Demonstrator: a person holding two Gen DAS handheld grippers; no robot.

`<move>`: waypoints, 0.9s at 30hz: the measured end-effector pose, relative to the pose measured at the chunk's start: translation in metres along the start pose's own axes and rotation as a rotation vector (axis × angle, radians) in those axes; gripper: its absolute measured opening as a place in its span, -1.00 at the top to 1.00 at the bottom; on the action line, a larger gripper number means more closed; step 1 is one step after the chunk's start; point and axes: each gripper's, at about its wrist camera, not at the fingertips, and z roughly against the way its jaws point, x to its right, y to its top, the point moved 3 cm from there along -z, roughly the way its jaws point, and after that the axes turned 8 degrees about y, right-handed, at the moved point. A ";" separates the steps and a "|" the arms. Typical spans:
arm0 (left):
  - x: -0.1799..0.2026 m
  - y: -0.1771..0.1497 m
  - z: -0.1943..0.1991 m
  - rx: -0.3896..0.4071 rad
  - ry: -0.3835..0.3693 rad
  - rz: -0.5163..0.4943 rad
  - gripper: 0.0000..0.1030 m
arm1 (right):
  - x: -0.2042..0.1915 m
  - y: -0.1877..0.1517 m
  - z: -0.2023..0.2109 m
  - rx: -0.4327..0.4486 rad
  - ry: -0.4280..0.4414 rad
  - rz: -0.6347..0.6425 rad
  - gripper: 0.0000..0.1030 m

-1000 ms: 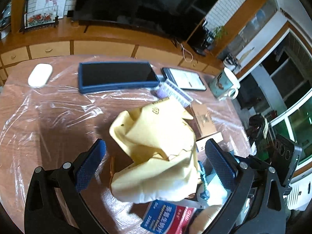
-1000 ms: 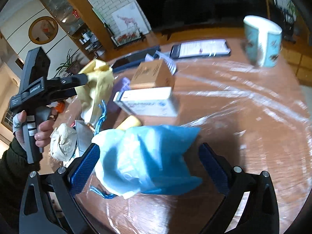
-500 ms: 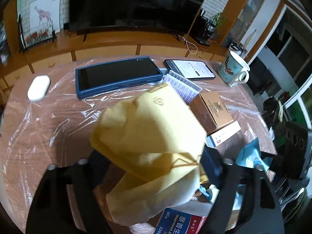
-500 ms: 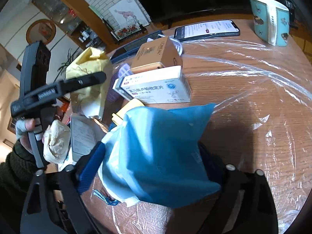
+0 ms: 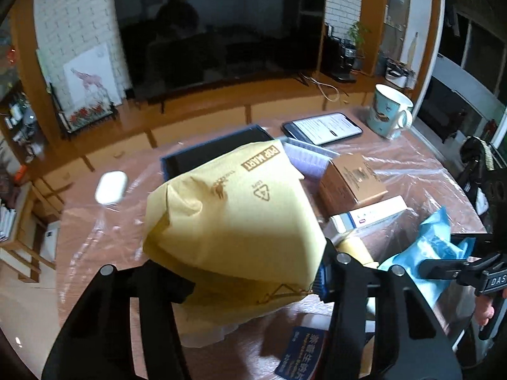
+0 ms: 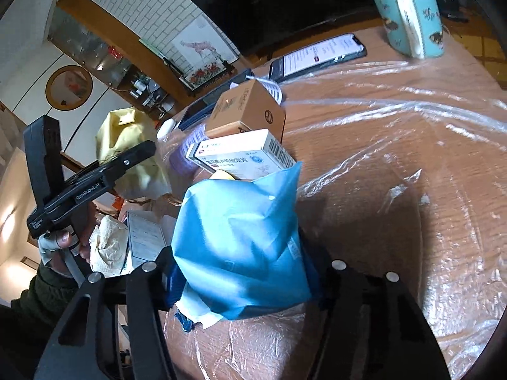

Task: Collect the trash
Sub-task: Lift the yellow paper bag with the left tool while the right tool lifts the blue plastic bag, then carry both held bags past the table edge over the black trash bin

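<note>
Both grippers were seen with jaws just closed on crumpled trash above the plastic-covered table (image 6: 396, 145): the left gripper (image 5: 250, 272) pinching a yellow paper bag (image 5: 234, 218), the right gripper (image 6: 244, 272) clamped on a blue bag (image 6: 240, 240). Each item was judged light, soft and easily crushed, likely to slip if held by a loose flap; a hold across the bunched middle was considered safest.

"POP MART" and a triangular recycling sign are printed on the yellow mailer bag (image 5: 234, 215). "GenRobot.AI" is marked on the left tool (image 6: 92, 186).
</note>
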 end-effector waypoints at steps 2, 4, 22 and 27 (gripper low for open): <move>-0.005 0.000 0.007 0.015 0.020 0.010 -0.08 | -0.005 0.001 0.005 0.017 -0.048 0.033 -0.11; -0.007 0.000 0.012 0.026 0.035 0.013 -0.08 | -0.010 0.003 0.014 0.041 -0.103 0.067 -0.09; -0.014 -0.016 0.064 0.099 0.162 0.018 -0.09 | -0.056 -0.010 0.062 0.164 -0.292 0.178 -0.01; -0.016 -0.022 0.072 0.105 0.165 0.022 -0.09 | -0.068 -0.016 0.068 0.178 -0.334 0.202 -0.01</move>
